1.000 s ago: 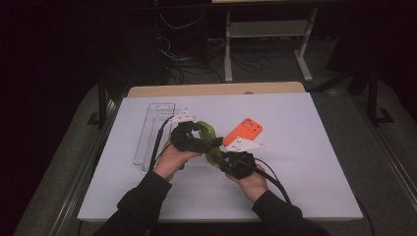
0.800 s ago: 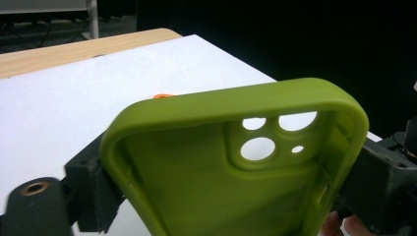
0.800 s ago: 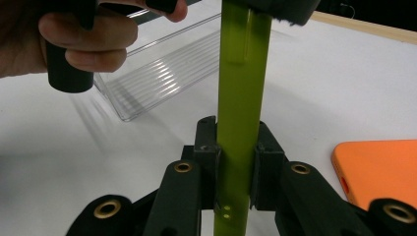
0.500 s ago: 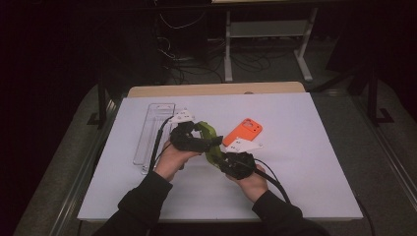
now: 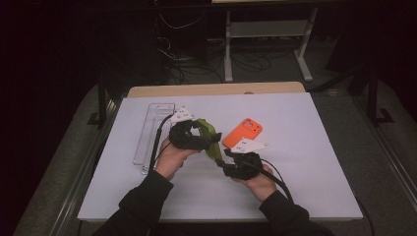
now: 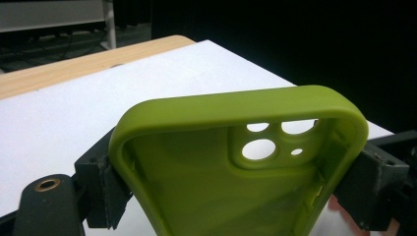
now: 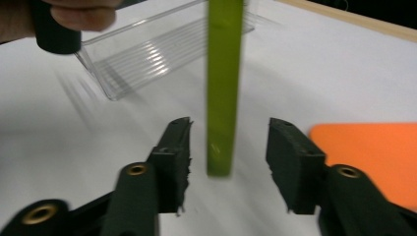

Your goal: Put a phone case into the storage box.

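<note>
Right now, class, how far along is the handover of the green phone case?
Done: the left tongs clamp the green case by both sides. In hand: the right tongs have just been opening, and the case edge stands between their pads, untouched. Left: placing it, perhaps beside the orange case; the destination isn't clear.

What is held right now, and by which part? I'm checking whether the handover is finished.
The left gripper holds the green phone case across its two long side edges. The right gripper has just opened; the case's end stands between its fingers, untouched.

Over the white table, the left gripper holds a green phone case beside the right gripper, near an orange phone case and a clear tray.
</note>
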Demonstrator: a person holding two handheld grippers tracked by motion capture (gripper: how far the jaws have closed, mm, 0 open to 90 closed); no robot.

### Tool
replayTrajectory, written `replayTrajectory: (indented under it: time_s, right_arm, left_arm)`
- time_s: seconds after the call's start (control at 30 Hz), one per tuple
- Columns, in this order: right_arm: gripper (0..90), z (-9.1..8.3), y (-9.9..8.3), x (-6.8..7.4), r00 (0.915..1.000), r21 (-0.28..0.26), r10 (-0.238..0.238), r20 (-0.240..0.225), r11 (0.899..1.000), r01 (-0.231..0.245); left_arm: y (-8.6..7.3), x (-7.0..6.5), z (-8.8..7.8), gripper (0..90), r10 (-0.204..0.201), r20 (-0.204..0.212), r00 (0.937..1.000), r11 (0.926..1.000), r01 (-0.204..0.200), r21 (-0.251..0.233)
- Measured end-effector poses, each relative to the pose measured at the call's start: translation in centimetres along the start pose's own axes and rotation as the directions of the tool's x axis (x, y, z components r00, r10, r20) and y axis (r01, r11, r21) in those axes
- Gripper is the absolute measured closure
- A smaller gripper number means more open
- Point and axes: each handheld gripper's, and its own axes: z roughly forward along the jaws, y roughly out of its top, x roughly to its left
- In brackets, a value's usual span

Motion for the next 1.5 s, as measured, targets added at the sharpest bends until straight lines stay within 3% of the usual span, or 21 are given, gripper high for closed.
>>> replayTrajectory:
  time_s: [0.13,0.27,0.43,0.53,0.63,0.9,1.03,1.2,1.27,1.43,1.5]
  right_arm:
    - [38.6,-1.0,-0.2,-1.2,0.9999,0.021,0.009,0.014,1.0,-0.01]
    - [27.5,-2.0,-0.7,-2.4,0.999,0.053,-0.011,0.043,0.999,0.009]
    - [12.9,-3.0,-1.5,-3.5,0.9969,0.052,-0.027,0.074,0.998,0.023]
    - [10.2,-3.7,-2.3,-4.2,0.9976,0.04,-0.013,0.067,0.999,0.01]
    - [2.9,-4.2,-3.2,-4.7,0.9968,0.041,-0.014,0.079,0.999,0.011]
    - [1.1,-5.5,-4.8,-5.9,0.9963,0.047,-0.01,0.086,0.999,0.006]
    - [0.9,-6.0,-5.6,-6.5,0.9954,0.044,-0.011,0.095,0.999,0.007]
    - [0.9,-6.6,-6.3,-7.2,0.9957,0.039,0.007,0.093,0.999,-0.011]
    - [0.9,-6.9,-6.4,-7.5,0.9953,0.029,0.01,0.096,0.999,-0.013]
    - [1.2,-6.9,-6.4,-7.6,0.9949,0.024,0.011,0.1,1.0,-0.013]
    - [1.2,-6.8,-6.4,-7.6,0.9948,0.023,0.0,0.102,1.0,-0.002]
  left_arm:
    - [0.5,0.2,0.0,14.4,0.018,-0.018,0.9997,0.9998,-0.018,0.001]
    - [1.5,0.7,-0.2,14.3,0.031,-0.038,0.9988,0.9995,-0.031,-0.01]
    - [3.1,1.2,-0.5,14.3,0.057,-0.068,0.996,0.9982,-0.058,-0.011]
    - [3.9,1.5,-1.0,14.3,0.074,-0.094,0.9928,0.997,-0.076,-0.016]
    - [4.3,2.2,-1.3,14.3,0.062,-0.112,0.9918,0.9976,-0.065,-0.022]
    - [5.5,4.0,-2.6,14.3,0.061,-0.158,0.9855,0.997,-0.068,-0.038]
    - [6.0,5.1,-3.3,14.3,0.072,-0.196,0.978,0.9958,-0.082,-0.043]
    - [6.5,6.2,-4.1,14.3,0.052,-0.239,0.9695,0.9959,-0.068,-0.06]
    - [6.7,6.6,-4.2,14.3,0.047,-0.269,0.9621,0.9959,-0.066,-0.062]
    - [7.2,7.6,-4.0,14.3,0.047,-0.36,0.9319,0.9964,-0.069,-0.05]
    - [7.5,8.2,-4.0,14.3,0.02,-0.365,0.9307,0.9974,-0.044,-0.057]
